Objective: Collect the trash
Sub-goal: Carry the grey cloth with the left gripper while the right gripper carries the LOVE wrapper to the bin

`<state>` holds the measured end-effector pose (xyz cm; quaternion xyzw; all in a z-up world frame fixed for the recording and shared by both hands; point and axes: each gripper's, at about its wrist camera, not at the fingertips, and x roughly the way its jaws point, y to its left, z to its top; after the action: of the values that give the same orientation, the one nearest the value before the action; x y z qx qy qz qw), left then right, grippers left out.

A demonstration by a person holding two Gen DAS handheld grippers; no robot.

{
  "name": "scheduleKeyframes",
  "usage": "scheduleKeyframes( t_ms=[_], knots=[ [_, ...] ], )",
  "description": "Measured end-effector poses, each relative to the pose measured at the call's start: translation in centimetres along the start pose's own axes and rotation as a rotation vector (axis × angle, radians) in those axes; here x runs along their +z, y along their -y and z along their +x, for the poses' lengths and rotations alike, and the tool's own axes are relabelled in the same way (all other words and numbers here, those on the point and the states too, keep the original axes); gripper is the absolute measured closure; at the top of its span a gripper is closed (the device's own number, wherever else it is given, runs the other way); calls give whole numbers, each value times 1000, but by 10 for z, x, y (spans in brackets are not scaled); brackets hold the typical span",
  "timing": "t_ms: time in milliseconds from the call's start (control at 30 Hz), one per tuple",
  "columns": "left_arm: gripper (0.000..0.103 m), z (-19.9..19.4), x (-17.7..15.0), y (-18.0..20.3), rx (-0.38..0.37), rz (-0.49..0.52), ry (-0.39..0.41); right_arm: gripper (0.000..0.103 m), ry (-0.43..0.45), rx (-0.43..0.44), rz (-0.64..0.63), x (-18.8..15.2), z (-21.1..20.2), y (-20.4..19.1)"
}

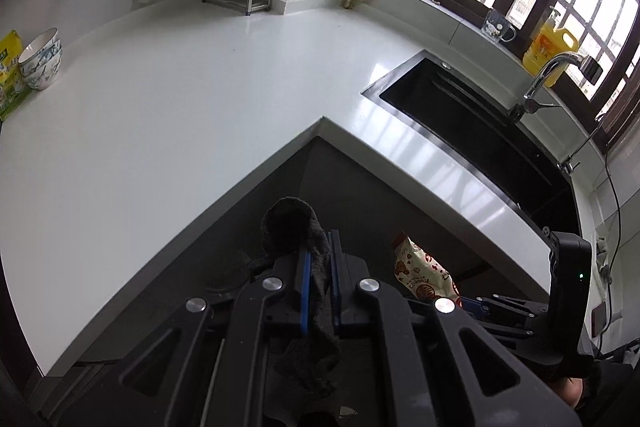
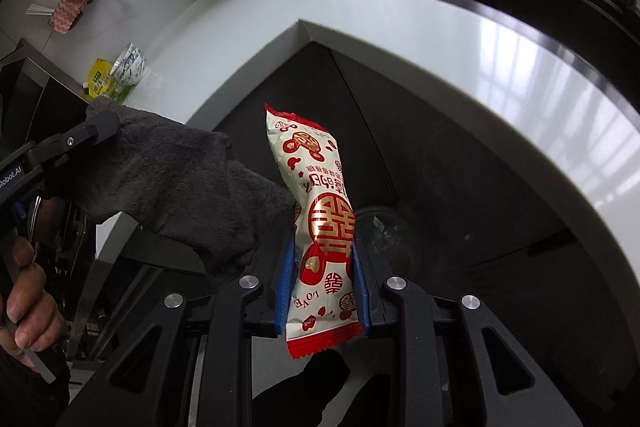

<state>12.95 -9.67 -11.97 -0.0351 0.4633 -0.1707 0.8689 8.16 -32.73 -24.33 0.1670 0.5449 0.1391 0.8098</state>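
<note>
A: In the left wrist view, what does the left gripper (image 1: pixel 318 259) hold?

B: Its blue pads are closed tight on a dark grey rag (image 1: pixel 308 251), which bunches above the fingertips and hangs down behind them. It hovers off the inner corner of the white counter (image 1: pixel 160 115). The red-and-white snack wrapper (image 1: pixel 424 273) shows just to its right, and the black sink (image 1: pixel 460 115) sits beyond.

A: And the right wrist view?

B: The right gripper (image 2: pixel 322 283) has its jaws pressed on the lower part of the snack wrapper, which stands upright between the pads. The rag hangs from the left gripper just to its left, almost touching the wrapper. Below is dark floor.
</note>
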Motion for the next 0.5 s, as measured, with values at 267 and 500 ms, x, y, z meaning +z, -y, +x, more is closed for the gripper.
scheduleKeyframes(
  t_ms=[267,500],
  knots=[
    [95,97,-62,-21,6,82,-107,78,-73,-38,96,-56,103,32],
    [95,208,-116,-55,-36,100,-149,78,-115,-38,186,-87,228,72]
  ],
)
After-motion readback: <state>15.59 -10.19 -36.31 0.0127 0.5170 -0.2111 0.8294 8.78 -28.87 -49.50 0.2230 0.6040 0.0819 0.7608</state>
